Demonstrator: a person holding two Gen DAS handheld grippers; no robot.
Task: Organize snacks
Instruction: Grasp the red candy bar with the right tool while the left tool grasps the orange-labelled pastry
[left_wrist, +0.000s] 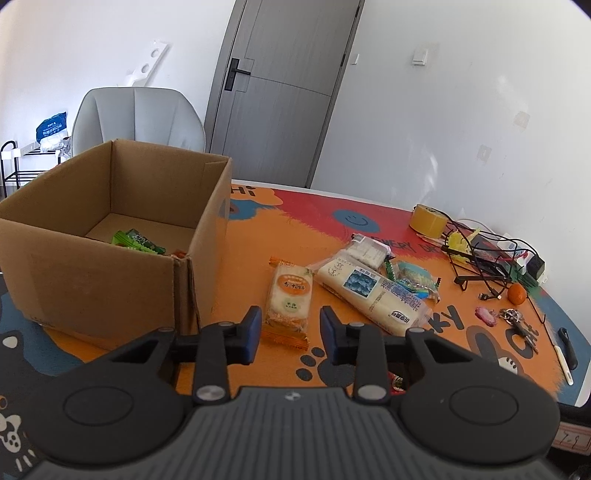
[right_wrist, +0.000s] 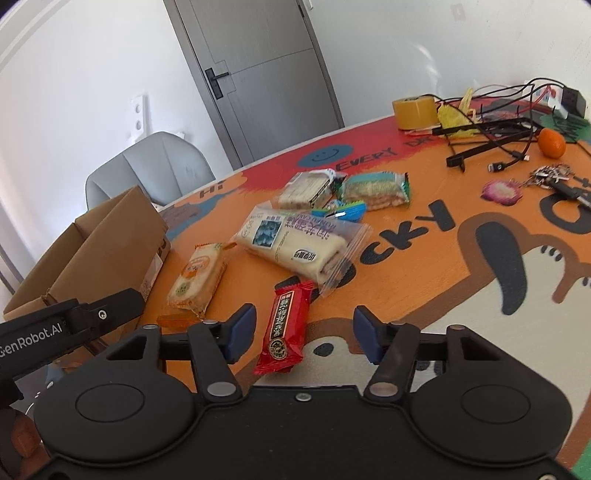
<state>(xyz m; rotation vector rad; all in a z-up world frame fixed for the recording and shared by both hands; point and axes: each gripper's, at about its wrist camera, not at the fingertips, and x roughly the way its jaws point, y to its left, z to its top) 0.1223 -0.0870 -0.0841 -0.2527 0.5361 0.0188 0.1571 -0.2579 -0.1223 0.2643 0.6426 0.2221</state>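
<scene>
Left gripper (left_wrist: 288, 328): seen low over the table, its blue pads (left_wrist: 252, 329) set on either side of the near end of the orange cracker packet (left_wrist: 290, 297). A thin gap appears between each pad and the wrapper, so the jaws are taken as narrowed but not yet pressing; nothing is lifted.
Right gripper (right_wrist: 301, 334): jaws roughly half spread, with the red snack bar (right_wrist: 286, 328) lying lengthwise between the pads (right_wrist: 242, 328). Clear space is seen on both sides of the bar, so it is not gripped.
Orange cracker packet: flat on the table mat (left_wrist: 332, 229), just beside the cardboard box (left_wrist: 110, 236), its near end between the left pads.
Red snack bar: flat on the mat, its far end touching the corner of the clear bag of the long roll cake (right_wrist: 291, 240).
Cardboard box: open at the top, standing at the left of the mat; a green packet (left_wrist: 136, 242) is seen lying on its floor.
Other snacks: two wrapped biscuit packs (right_wrist: 306, 190) and a small blue-green packet (right_wrist: 347, 212) are grouped behind the roll cake.
Far end of table: a roll of tape (left_wrist: 428, 219), a tangle of cables (left_wrist: 480, 254), a small orange fruit (left_wrist: 516, 294) and keys (left_wrist: 515, 317), well apart from both grippers.
</scene>
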